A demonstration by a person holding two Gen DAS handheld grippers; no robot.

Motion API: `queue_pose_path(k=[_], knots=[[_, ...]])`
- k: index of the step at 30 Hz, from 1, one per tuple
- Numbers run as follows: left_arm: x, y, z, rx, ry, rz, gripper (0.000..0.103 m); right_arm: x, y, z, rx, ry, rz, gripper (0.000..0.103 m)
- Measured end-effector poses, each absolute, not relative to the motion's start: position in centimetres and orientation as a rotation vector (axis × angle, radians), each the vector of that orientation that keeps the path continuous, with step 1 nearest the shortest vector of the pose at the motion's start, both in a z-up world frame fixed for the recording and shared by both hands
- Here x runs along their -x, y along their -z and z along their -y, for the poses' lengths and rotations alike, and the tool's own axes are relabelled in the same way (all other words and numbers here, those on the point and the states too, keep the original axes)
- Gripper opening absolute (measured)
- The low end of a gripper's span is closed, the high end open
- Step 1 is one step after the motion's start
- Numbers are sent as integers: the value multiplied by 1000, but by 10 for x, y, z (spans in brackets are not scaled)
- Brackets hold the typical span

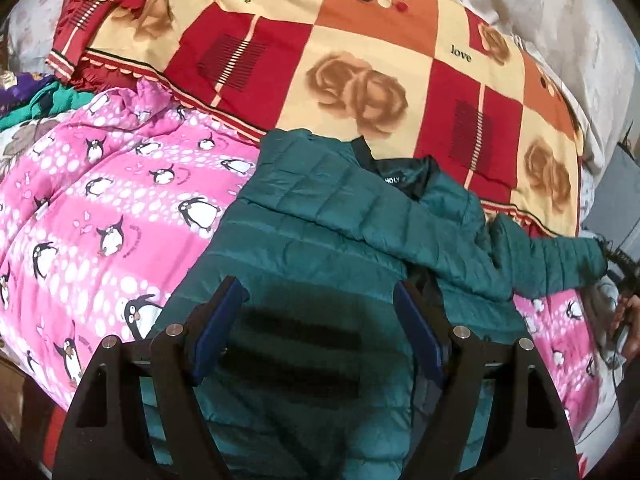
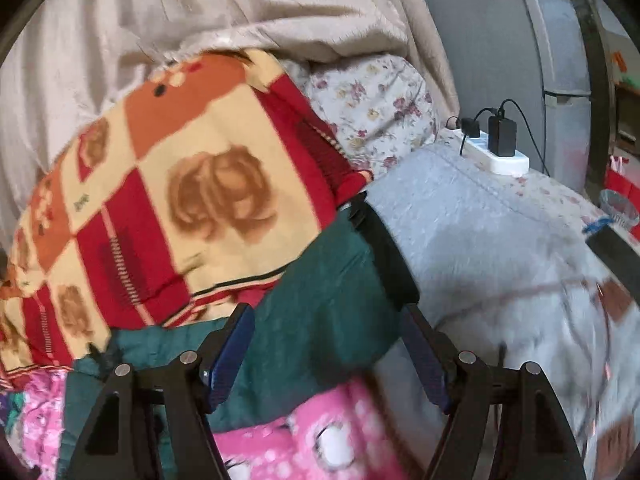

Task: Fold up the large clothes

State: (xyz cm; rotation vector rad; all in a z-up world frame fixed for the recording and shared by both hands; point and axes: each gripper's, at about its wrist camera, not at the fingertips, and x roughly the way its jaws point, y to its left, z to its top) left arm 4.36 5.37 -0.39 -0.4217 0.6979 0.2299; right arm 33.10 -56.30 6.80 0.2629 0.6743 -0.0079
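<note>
A teal quilted puffer jacket [image 1: 320,232] lies spread on the bed, collar and black label away from me, one sleeve [image 1: 560,264] stretched to the right. My left gripper [image 1: 322,296] is open, its blue-padded fingers wide apart just above the jacket's body. My right gripper [image 2: 328,324] is open over the sleeve [image 2: 332,288], near its black cuff [image 2: 384,248]; the sleeve cloth lies between the fingers, which stand apart. The right gripper also shows at the right edge of the left wrist view [image 1: 624,276].
A pink penguin-print quilt [image 1: 100,208] lies under the jacket. A red, orange and cream rose blanket [image 1: 360,60] is piled behind. A grey cover [image 2: 500,240], a white power strip with chargers [image 2: 496,148] and a grey fridge [image 2: 520,40] are to the right.
</note>
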Motion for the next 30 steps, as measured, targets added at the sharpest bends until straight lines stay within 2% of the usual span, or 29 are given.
queue_pose_path(k=[7, 9, 12, 13, 14, 20, 25, 30], knots=[[-50, 6, -51, 398, -230, -709, 79, -378, -34, 574, -241, 87, -830, 73], [-51, 6, -50, 389, -227, -711, 79, -380, -30, 569, -203, 78, -838, 68], [-52, 7, -52, 393, -228, -720, 79, -376, -34, 565, -182, 73, -818, 49], [-53, 8, -53, 393, -233, -728, 79, -373, -37, 564, -192, 56, -806, 35], [-54, 9, -53, 390, -245, -737, 79, -370, -39, 563, -211, 37, -799, 30], [-63, 19, -59, 349, -371, -834, 79, -342, -62, 532, -201, -34, -742, 18], [-73, 29, -62, 278, -436, -916, 79, -312, -76, 476, -216, -144, -716, 16], [-61, 26, -91, 324, -510, -872, 79, -288, -91, 409, -200, -249, -706, 16]])
